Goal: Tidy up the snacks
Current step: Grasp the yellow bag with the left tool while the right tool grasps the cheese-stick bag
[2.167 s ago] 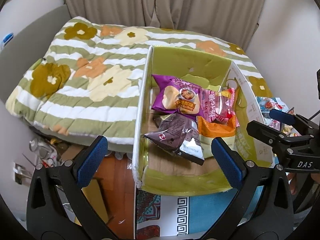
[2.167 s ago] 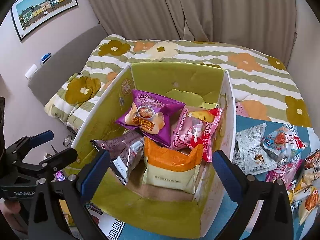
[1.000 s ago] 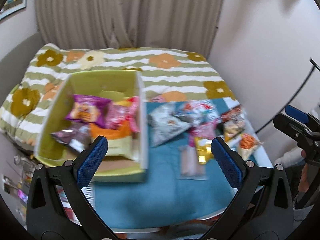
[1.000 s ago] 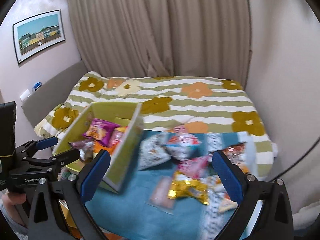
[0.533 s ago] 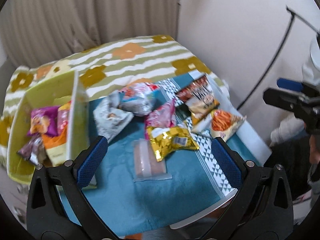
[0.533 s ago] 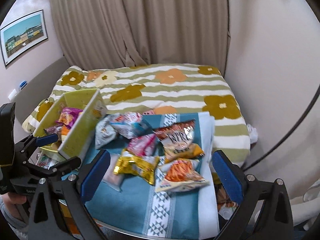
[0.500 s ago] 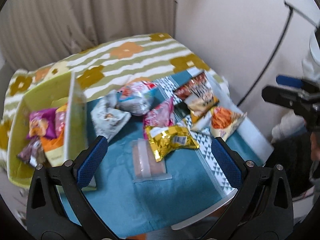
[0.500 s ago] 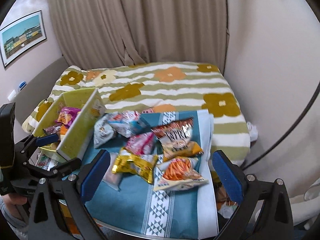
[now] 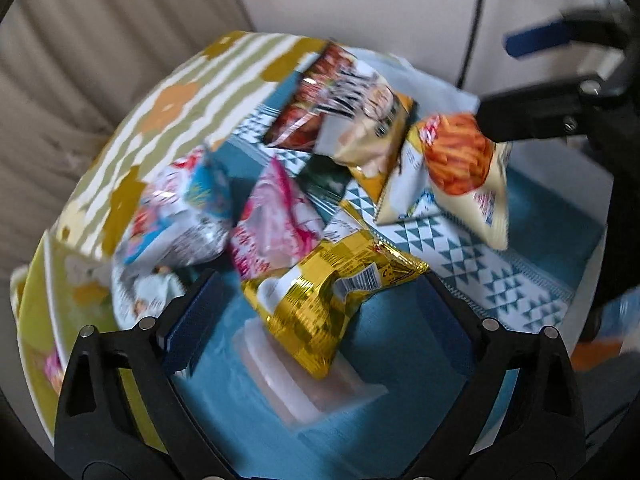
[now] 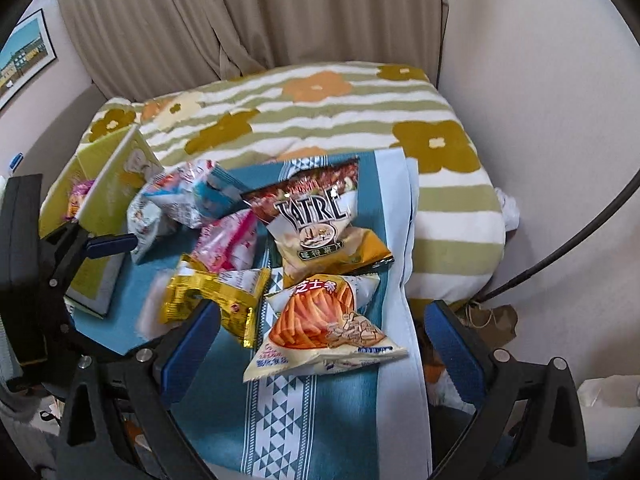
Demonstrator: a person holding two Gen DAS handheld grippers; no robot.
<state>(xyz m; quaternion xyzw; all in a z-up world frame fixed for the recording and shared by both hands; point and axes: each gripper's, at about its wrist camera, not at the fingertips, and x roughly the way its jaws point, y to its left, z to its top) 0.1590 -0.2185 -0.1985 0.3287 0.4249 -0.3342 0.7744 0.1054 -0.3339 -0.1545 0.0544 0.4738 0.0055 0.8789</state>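
We're partway: a few packs sitting in the green box point(image 10: 105, 184), about seven still lying on the blue cloth point(image 10: 344, 412). Left gripper point(image 9: 320, 316) is closing around the gold bag point(image 9: 328, 300), pads not touching; right gripper point(image 10: 320, 344) is hanging spread and empty over the orange bag point(image 10: 320, 328)

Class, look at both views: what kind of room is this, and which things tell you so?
Most likely a bedroom: a bed with a flowered striped quilt, long curtains behind it, and a framed picture on the wall.
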